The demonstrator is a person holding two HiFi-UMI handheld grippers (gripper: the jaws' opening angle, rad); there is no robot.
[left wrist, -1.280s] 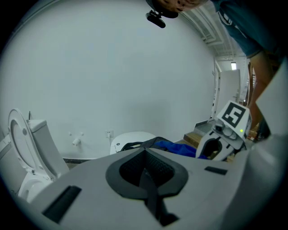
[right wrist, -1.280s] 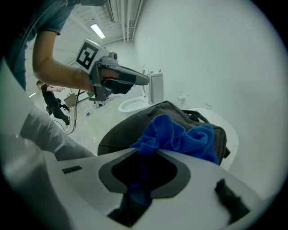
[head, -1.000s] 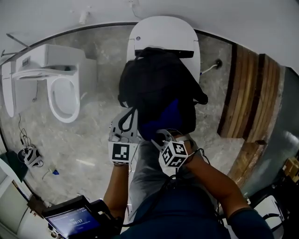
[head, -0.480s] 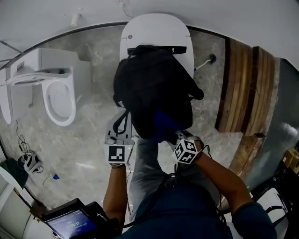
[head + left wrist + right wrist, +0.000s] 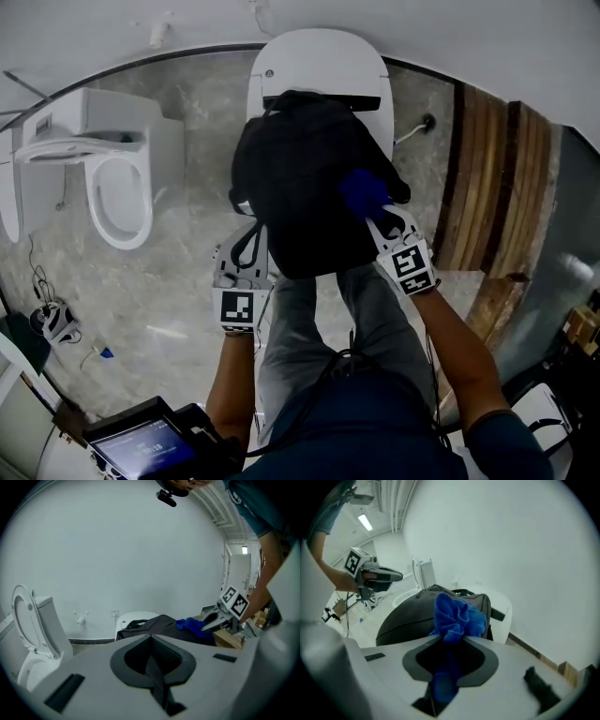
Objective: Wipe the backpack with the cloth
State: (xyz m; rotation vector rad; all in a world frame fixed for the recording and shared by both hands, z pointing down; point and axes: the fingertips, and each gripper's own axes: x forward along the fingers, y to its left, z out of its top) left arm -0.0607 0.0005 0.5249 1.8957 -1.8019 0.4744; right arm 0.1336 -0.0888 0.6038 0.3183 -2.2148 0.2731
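A black backpack [image 5: 305, 187] lies on the shut lid of a white toilet [image 5: 319, 61]. My right gripper [image 5: 373, 214] is shut on a bunched blue cloth [image 5: 364, 192], which rests on the backpack's right side. In the right gripper view the cloth [image 5: 457, 616] sticks out of the jaws over the backpack [image 5: 405, 618]. My left gripper [image 5: 249, 239] is at the backpack's near left corner, shut on a black backpack strap [image 5: 246, 248]. In the left gripper view the strap [image 5: 157, 681] runs between the jaws, and the cloth [image 5: 192, 624] shows beyond them.
A second toilet [image 5: 117, 192] with its seat raised stands to the left. Wooden slats [image 5: 487, 187] line the right side. A tablet [image 5: 141, 448] is at the lower left, and cables [image 5: 52, 317] lie on the marble floor.
My right gripper has carried the blue cloth from the backpack's near edge across to its right side, turning as it went. The left gripper and the strap have stayed put.
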